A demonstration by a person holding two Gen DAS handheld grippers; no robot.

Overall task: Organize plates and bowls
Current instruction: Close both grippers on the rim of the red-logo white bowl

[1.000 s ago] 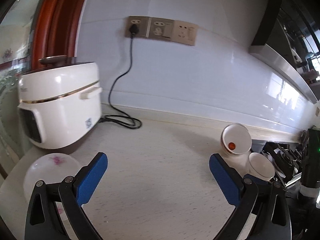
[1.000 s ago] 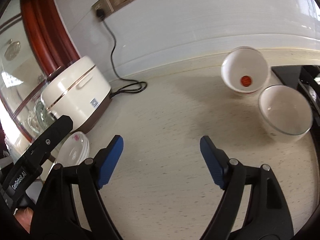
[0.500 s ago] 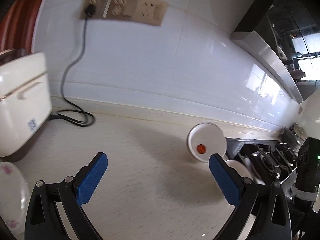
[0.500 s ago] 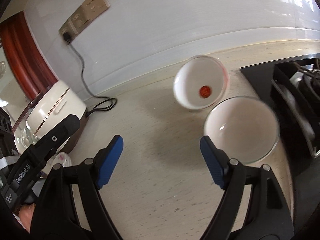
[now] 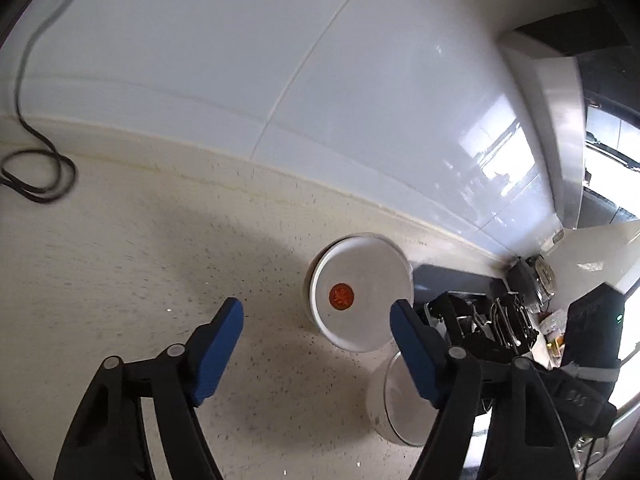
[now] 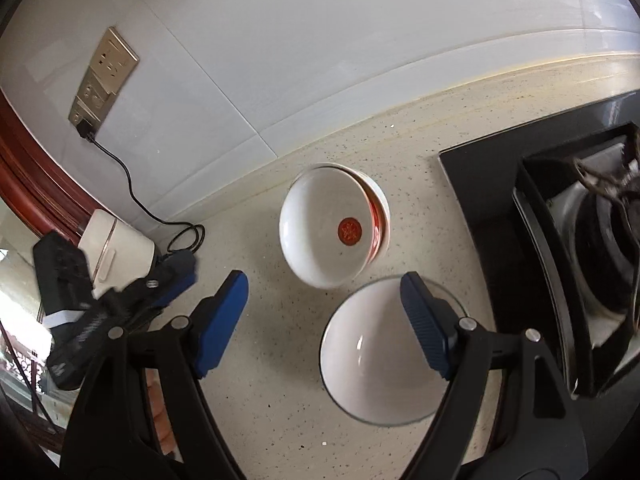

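- Since a second ago, both claws have swung from the rice cooker [image 6: 120, 248] toward the two bowls.
- left gripper [image 5: 316, 340]: jaws just narrowed, empty; red-marked bowl [image 5: 360, 292] beyond.
- right gripper [image 6: 324, 304]: open, empty, above plain bowl [image 6: 380, 360].

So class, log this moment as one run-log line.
left gripper: jaws closing, empty, facing red-dot bowl | right gripper: open, right pad over plain bowl rim | bowls side by side, unstacked

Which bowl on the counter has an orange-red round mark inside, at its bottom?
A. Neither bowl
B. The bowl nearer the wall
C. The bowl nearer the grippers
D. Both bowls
B: the bowl nearer the wall shows the mark; the plain bowl in front is all white inside.
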